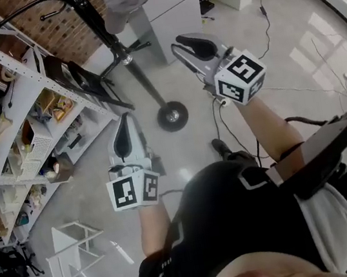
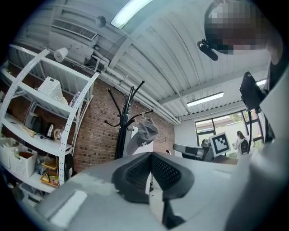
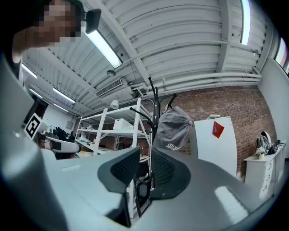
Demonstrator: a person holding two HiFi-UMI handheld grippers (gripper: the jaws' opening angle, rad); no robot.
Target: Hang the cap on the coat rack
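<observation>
- Brick wall point(image 3: 226, 101): rough red masonry behind the coat rack point(image 3: 156, 101), under a ribbed white ceiling.
- Shelving unit point(image 1: 18, 68): white perforated metal uprights and flat shelves, standing just beside the rack on the left gripper's side and loaded with small boxes and baskets.
- Coat rack: a slim black metal pole on a round, heavy-looking base, with curved hooks branching near the top. It looks stiff and smooth, so fabric should slide easily over a hook tip.
- Left gripper point(image 1: 126, 126): it is lower than the rack's hooks and well apart from them. Its ribbed dark pads are closed against each other with nothing between them.
- Right gripper point(image 3: 145, 155): it points up at the rack from near the pole. A narrow gap shows between its textured pads, and only the shelving is visible through it, so it grips nothing.
- Cap point(image 3: 174, 128): grey cloth with small white stitched lettering, hanging from a hook high on the rack and draped against the pole.
  - The task looks done.
  - I judge the cap to be light and soft, with a crown that crumples under a pinch and a stiffer brim.
  - If it needed resettling, the brim edge or the rear band would give the firmest hold. A pinch on the crown would only bunch the cloth.
</observation>
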